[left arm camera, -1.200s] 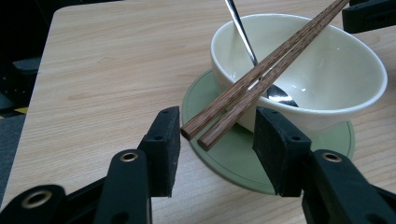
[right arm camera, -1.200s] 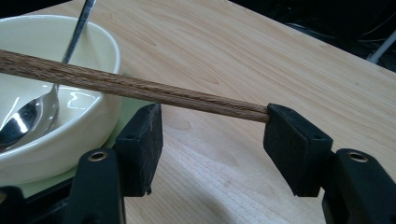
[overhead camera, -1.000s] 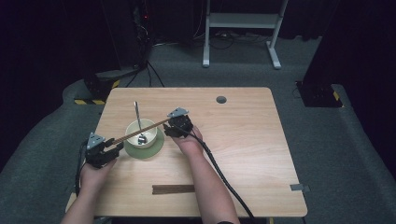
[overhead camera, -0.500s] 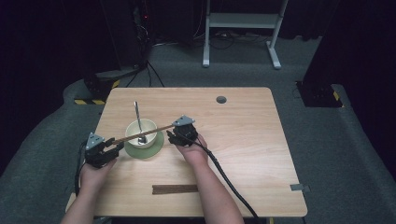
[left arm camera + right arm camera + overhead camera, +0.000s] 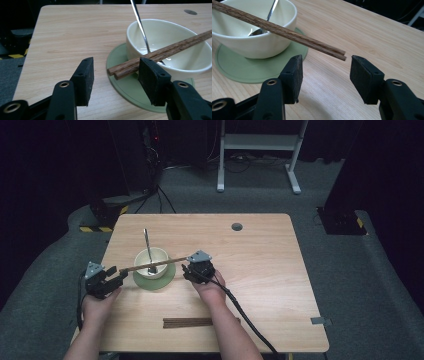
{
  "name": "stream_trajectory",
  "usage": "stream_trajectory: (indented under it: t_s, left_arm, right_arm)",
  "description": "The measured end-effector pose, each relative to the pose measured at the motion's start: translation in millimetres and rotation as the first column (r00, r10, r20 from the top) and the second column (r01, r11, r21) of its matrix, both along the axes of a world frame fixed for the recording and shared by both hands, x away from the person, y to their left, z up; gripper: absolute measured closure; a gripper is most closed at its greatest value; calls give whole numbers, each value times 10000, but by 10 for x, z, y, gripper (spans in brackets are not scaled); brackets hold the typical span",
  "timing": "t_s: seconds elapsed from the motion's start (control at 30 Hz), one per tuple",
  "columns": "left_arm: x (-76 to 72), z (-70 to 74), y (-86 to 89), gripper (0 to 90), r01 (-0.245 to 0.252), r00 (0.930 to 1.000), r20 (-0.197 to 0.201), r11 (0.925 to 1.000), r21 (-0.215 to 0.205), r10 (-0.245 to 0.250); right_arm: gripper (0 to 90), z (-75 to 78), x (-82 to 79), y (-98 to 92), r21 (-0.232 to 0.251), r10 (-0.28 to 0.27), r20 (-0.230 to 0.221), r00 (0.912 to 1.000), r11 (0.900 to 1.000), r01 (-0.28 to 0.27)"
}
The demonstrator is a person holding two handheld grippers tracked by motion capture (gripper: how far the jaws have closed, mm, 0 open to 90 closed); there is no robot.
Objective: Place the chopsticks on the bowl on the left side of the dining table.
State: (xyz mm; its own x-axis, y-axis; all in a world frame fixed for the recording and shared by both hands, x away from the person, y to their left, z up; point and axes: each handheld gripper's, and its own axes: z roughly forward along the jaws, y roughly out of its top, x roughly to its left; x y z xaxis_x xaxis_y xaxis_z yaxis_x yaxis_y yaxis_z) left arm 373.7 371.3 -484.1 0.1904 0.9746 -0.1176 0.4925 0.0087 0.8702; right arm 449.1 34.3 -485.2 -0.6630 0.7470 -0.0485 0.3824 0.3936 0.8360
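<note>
A pair of brown chopsticks [image 5: 155,264] [image 5: 162,52] [image 5: 287,31] lies across the rim of a cream bowl [image 5: 151,260] [image 5: 175,65] [image 5: 262,45] on a green saucer [image 5: 167,281]. A metal spoon [image 5: 147,240] [image 5: 140,25] leans in the bowl. My left gripper [image 5: 120,274] [image 5: 116,63] is open at the sticks' left end; its jaws have just been opening, and the end lies between them, close by one pad. My right gripper [image 5: 186,270] [image 5: 326,60] is open at the other end; its jaws have just been closing, with the tips between them, untouched.
More brown chopsticks [image 5: 195,322] lie in a bundle near the front edge of the wooden table [image 5: 280,285]. A round cable hole [image 5: 237,226] sits at the back. The right gripper's cable trails toward the front right corner. Dark floor surrounds the table.
The right gripper has drawn back to the right and toward the person, off the chopsticks. The sticks have lowered onto the bowl's rim. The left hand has stayed put.
</note>
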Motion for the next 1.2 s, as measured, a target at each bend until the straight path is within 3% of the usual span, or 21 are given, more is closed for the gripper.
stream_trajectory:
  t_s: [0.1, 0.13, 0.23, 0.47, 0.53, 0.7, 0.73, 0.93, 1.2]
  left_arm:
    - [11, -6, 26, 494, 77, 9999, -79, 9999, 118, -76]
    - [17, -12, 9, 494, -13, 10000, -20, 10000, -33, 13]
    - [27, -10, 13, 517, -66, 9999, -151, 9998, 202, 70]
    - [80, -23, 9, 555, -452, 9987, -264, 9987, -235, 446]
    - [96, -24, 1, 565, -427, 9987, -274, 9987, -270, 419]
    - [127, -23, -15, 588, -466, 9986, -259, 9984, -305, 458]
    - [133, -24, -15, 588, -463, 9987, -239, 9984, -330, 456]
    - [155, -24, -22, 597, -399, 9989, -263, 9984, -406, 389]
    - [175, -26, -54, 599, -249, 9995, -215, 9984, -507, 239]
  right_arm:
    - [489, 18, -4, -45, 70, -243, 124, 9996, 9997, 242]
    - [489, 18, -4, -45, 70, -243, 124, 9996, 9997, 242]
    - [519, 12, -24, -57, 101, -516, 270, 9983, 9986, 513]
    - [656, -2, -89, -92, 195, -678, 414, 9968, 9976, 671]
    - [679, -22, -102, -93, 284, -841, 207, 9962, 9961, 835]
    - [745, -56, -131, -134, 253, -721, 386, 9966, 9971, 712]
    - [753, -60, -151, -121, 394, -815, 209, 9965, 9960, 806]
    - [785, -50, -174, -139, 243, -693, 333, 9970, 9974, 685]
    - [819, -52, -189, -135, 387, -762, 391, 9963, 9965, 747]
